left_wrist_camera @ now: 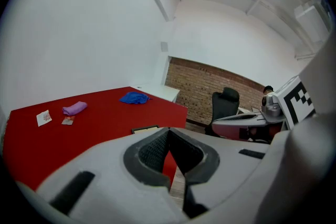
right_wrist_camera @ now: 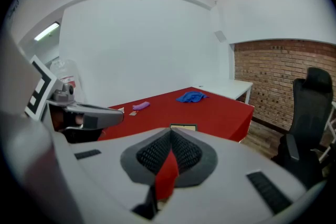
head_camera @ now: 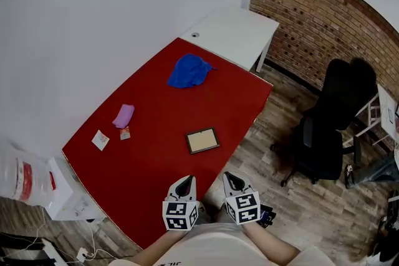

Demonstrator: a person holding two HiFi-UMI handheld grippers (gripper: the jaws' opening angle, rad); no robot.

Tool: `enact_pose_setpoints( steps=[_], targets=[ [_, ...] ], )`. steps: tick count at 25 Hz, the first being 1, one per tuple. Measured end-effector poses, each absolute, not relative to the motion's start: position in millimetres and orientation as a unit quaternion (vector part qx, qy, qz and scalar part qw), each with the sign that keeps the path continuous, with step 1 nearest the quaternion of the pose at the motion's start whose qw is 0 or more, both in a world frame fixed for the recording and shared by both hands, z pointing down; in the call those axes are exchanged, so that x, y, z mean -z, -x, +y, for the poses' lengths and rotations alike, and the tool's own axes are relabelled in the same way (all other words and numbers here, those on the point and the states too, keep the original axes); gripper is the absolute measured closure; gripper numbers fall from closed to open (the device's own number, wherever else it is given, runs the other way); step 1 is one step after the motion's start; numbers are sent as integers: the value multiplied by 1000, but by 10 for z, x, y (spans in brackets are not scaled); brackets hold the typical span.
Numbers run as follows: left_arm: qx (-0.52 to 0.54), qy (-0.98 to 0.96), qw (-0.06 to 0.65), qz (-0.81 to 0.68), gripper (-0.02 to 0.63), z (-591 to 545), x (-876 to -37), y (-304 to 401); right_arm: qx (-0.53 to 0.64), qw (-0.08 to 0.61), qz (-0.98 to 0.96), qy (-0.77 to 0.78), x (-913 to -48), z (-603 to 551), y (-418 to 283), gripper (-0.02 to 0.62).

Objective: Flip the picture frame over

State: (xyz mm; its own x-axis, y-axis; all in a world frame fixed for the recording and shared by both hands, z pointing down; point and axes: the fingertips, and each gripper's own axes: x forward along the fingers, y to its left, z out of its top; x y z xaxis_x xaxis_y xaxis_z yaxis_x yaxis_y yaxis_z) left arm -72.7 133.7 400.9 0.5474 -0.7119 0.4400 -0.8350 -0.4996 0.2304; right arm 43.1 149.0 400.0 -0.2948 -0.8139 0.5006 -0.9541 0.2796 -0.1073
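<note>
A small dark-rimmed picture frame [head_camera: 202,141] with a pale panel facing up lies flat on the red table [head_camera: 156,152], toward its right edge. It peeks over the jaws as the frame [left_wrist_camera: 146,129] in the left gripper view and the frame [right_wrist_camera: 182,127] in the right gripper view. Both grippers hover side by side at the table's near edge, short of the frame. My left gripper [head_camera: 185,180] is shut with nothing in it. My right gripper [head_camera: 232,178] is shut and empty too.
A blue cloth [head_camera: 189,71] lies at the table's far end, a purple cloth [head_camera: 123,115] and two small cards [head_camera: 100,140] on its left side. A white desk [head_camera: 234,32] adjoins the far end. A black office chair [head_camera: 330,124] stands on the wooden floor at right.
</note>
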Motion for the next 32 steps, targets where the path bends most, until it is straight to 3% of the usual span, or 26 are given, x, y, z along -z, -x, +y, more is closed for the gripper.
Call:
enact_pose_setpoints(
  steps=[32],
  targets=[
    [-154,-803,244,-522,600,432,-4389,753,-201,204,-809,-514,-4298,478,-541,591]
  ],
)
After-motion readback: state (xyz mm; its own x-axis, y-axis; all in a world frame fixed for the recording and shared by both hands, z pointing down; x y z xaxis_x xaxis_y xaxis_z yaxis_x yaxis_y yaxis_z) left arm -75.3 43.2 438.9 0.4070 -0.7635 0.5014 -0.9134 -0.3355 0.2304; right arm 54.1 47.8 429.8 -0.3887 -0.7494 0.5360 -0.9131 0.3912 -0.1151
